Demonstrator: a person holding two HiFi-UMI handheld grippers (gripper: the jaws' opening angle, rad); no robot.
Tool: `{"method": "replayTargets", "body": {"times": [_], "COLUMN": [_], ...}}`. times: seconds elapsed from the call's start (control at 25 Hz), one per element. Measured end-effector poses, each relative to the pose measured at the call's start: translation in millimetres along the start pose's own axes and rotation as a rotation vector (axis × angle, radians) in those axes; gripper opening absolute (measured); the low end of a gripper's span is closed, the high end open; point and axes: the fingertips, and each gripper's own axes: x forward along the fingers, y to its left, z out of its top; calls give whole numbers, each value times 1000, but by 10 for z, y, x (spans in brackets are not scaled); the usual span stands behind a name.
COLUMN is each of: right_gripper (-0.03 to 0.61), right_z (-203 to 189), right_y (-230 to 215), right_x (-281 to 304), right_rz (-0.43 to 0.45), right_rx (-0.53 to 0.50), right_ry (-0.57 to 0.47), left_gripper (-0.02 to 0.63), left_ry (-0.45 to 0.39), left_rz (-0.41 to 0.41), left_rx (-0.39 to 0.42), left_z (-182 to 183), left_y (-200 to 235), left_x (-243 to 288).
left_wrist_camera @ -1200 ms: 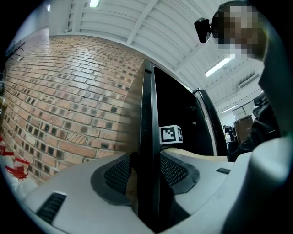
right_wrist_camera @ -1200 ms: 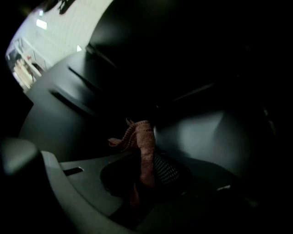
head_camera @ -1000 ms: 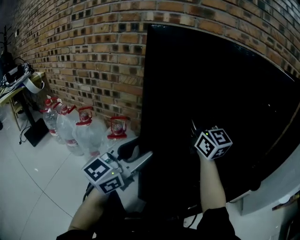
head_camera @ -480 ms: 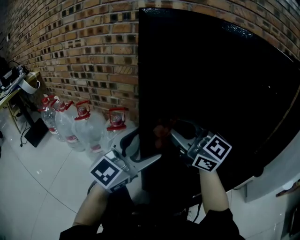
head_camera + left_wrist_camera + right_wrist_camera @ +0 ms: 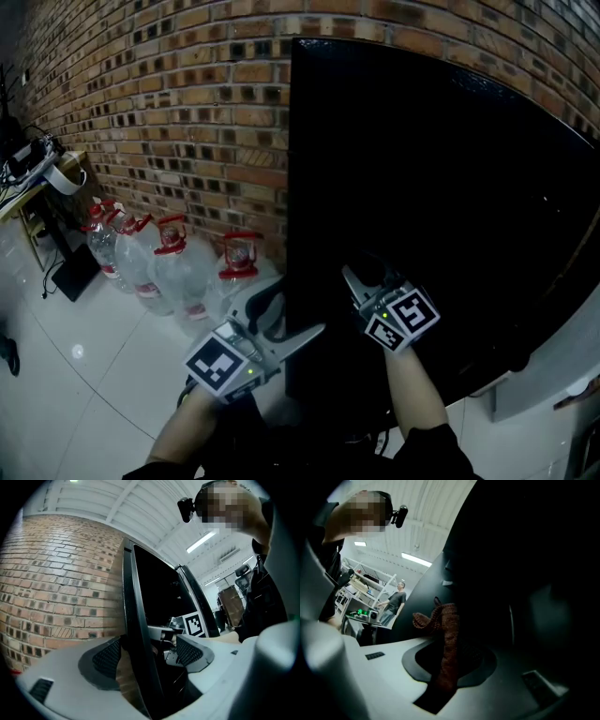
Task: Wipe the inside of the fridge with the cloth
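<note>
Straddling the edge of the fridge door (image 5: pixel 136 620), the left gripper (image 5: pixel 289 314) had its tongs spread wide. They had just been opening, and the door's edge stood between the pads, close beside one and clear of the other, so nothing was being pinched. The right gripper (image 5: pixel 450 663) had its tongs pressed onto the cloth (image 5: pixel 446 639), a reddish-brown strip that stood up from between them with its loose end curled over. That gripper was held up close to the dark front of the fridge (image 5: pixel 431 187). The fridge stood against the brick wall (image 5: pixel 169 112), with water bottles (image 5: pixel 178 272) on the floor just beside it. No shelf or inner wall showed in any view, and whether the door was ajar could not be told. By my reading the task had barely begun. The cloth was in hand and the door's edge was within reach, but no wiping had been done. Getting the door open and wiping the whole interior was left to do.
</note>
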Motion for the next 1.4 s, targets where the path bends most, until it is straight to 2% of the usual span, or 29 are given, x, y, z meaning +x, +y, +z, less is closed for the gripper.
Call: {"method": "replayTargets", "body": {"times": [0.16,0.44,0.6,0.96,1.28,1.4], "right_gripper": [74,74,74,74,74,74], "right_z": [-75,-211,-287,-520,-750,-724], "right_y": [-211,-553,-771,-1235,-1588,-1626], "right_x": [70,199,274,428,515,555], "right_rz": [-58,-124,-175,-268,-360,-398], "right_rx": [-3,-24,-11,-27,-85,-129], "right_ry": [14,66,99,168,244,257], "left_gripper": [340,300,213,212,213,213], "left_ry": [42,38,48,44,40,48], "left_rz": [26,50,85,111,121,125], "left_rx": [-36,-85,-112,-130,-119,-125], "left_z": [-38,-32,-18,-12,-16,-27], "left_y": [75,143,216,234,241,245], "left_x": [28,22,11,16,29,26]}}
